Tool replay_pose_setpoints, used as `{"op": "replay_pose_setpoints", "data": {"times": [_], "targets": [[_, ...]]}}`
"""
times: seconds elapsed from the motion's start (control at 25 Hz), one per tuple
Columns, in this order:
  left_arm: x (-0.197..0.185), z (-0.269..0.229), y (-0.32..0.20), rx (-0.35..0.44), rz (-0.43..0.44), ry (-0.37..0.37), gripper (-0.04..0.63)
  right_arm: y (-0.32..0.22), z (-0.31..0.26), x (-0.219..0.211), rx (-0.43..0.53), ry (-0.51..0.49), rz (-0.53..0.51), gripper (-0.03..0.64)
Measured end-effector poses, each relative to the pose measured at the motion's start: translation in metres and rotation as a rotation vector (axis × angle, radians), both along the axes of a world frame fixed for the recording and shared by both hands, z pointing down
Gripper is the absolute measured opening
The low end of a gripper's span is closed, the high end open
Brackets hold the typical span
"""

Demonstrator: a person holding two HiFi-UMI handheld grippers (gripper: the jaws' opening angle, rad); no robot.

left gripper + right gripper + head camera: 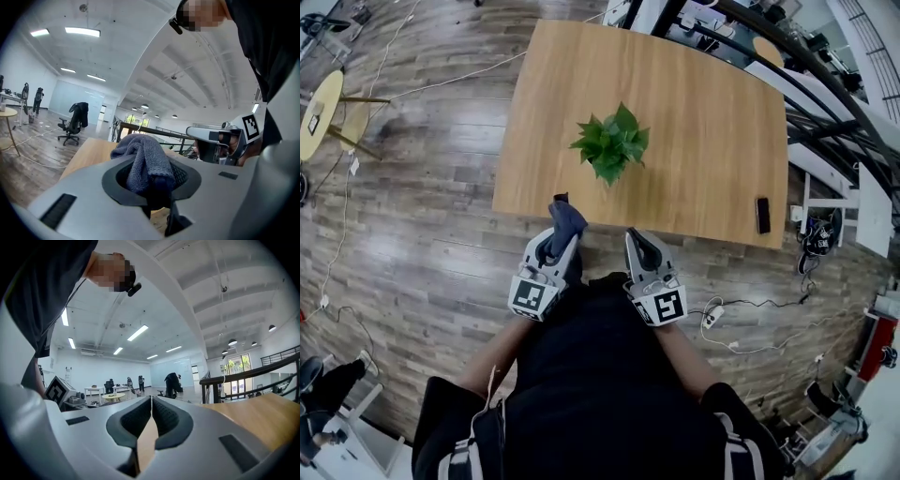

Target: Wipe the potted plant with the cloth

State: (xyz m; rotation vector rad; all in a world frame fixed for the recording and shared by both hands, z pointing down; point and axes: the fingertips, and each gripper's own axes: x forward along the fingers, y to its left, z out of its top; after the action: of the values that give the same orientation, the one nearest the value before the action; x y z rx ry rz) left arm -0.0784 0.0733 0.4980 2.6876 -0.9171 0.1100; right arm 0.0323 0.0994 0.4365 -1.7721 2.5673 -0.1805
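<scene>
Clamping a bunched dark blue cloth (567,217) in the left gripper (562,232) at the tabletop's (712,122) near edge, short of the leafy potted plant (611,143) at mid-tabletop. Holding the right gripper (636,235) alongside, closed and empty, also apart from the plant.

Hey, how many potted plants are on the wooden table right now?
1. The potted plant stands near the middle of the table, just beyond the cloth. None seems hidden.

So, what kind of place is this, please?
Probably a big open-plan office or lab hall: an office chair, long ceiling lights and loose cables across the wood floor.
</scene>
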Motion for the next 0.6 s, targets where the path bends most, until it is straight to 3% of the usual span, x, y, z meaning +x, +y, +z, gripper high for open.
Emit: {"op": "replay_pose_setpoints", "data": {"times": [0.12, 0.28, 0.44, 0.56, 0.6], "targets": [[-0.008, 0.016, -0.026, -0.055, -0.009, -0.027, 0.114, -0.012, 0.019, 0.001, -0.052, -0.012, 0.018, 0.020], [0.008, 0.043, -0.051, -0.094, 0.006, -0.090, 0.114, -0.028, 0.049, 0.024, -0.110, 0.028, 0.042, 0.020], [0.016, 0.073, -0.073, -0.084, 0.037, -0.125, 0.114, -0.045, 0.087, 0.033, -0.156, 0.045, -0.036, 0.021], [0.016, 0.105, -0.095, -0.144, 0.015, -0.168, 0.114, -0.058, 0.124, 0.043, -0.213, 0.108, -0.085, 0.027], [0.017, 0.118, -0.103, -0.170, 0.013, -0.186, 0.114, -0.063, 0.136, 0.046, -0.235, 0.120, -0.103, 0.056]]}}
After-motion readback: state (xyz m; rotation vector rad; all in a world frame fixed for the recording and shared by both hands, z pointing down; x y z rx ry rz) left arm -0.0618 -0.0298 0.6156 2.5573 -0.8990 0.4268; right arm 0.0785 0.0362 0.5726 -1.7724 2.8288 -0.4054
